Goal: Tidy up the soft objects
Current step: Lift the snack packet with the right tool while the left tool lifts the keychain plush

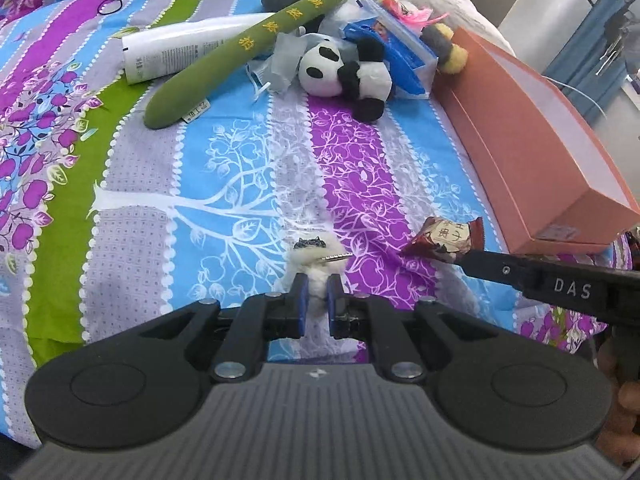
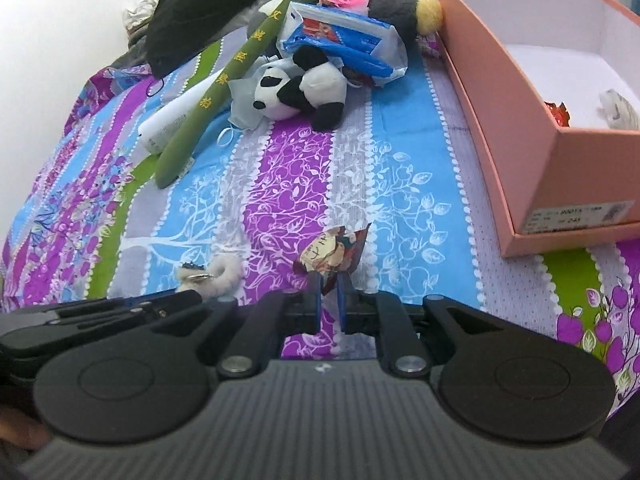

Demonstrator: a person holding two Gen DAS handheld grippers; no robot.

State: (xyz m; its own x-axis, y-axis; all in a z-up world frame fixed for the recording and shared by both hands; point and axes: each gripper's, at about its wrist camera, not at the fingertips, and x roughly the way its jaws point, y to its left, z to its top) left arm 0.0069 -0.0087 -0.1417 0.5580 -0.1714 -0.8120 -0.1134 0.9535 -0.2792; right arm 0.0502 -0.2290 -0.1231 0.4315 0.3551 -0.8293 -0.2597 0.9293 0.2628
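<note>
Nearest the left wrist camera, the left hand-held gripper (image 1: pixel 316 298) has its blue pads pressed against a small white fluffy keychain toy (image 1: pixel 316 264), gripped at its lower end just above the patterned bedsheet (image 1: pixel 240 168). Just to its right, the right hand-held gripper (image 2: pixel 330 300) pinches a dark red snack packet (image 2: pixel 334 254) by its bottom edge, so the packet stands up between the narrowed fingers. Beyond both, the sheet lies bare up to a pile: a panda plush (image 1: pixel 344 74), a long green plush stick (image 1: pixel 256 40) leaning over a white tube (image 1: pixel 180 50), and a blue-and-white plastic pack (image 2: pixel 344 38). To the right sits an open pink box (image 2: pixel 500 92), holding a few small items at its near end.
</note>
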